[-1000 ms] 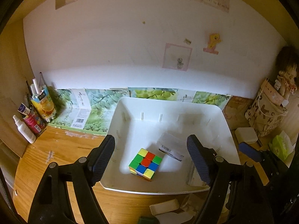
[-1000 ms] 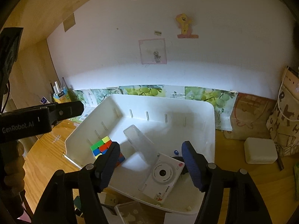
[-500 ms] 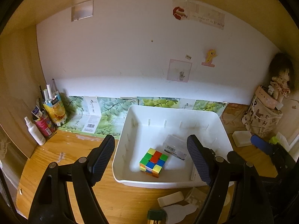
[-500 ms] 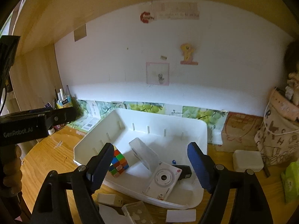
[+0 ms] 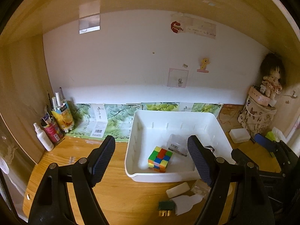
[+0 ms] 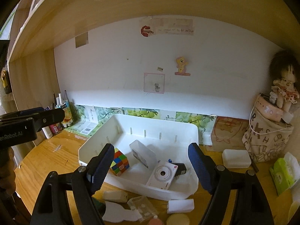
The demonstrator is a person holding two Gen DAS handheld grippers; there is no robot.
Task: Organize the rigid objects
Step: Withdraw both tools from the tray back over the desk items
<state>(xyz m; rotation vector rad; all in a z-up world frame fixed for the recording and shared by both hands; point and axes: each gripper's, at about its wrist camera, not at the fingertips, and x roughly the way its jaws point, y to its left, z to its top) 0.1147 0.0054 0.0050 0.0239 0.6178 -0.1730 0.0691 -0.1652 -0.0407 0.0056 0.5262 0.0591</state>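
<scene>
A colourful puzzle cube (image 6: 120,161) and white toy camera (image 6: 162,176) are already put in the white plastic bin (image 6: 157,127). Small white blocks (image 6: 181,205) at 6 o'clock are left outside. Both the left gripper (image 5: 151,161) and the right gripper (image 6: 151,166) are held wide and empty.

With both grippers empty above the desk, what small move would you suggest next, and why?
Probably lower the right gripper toward the small white block in front of the white bin. Both grippers are open and empty, the cube and camera already lie in the bin, and loose items remain on the desk.
</scene>
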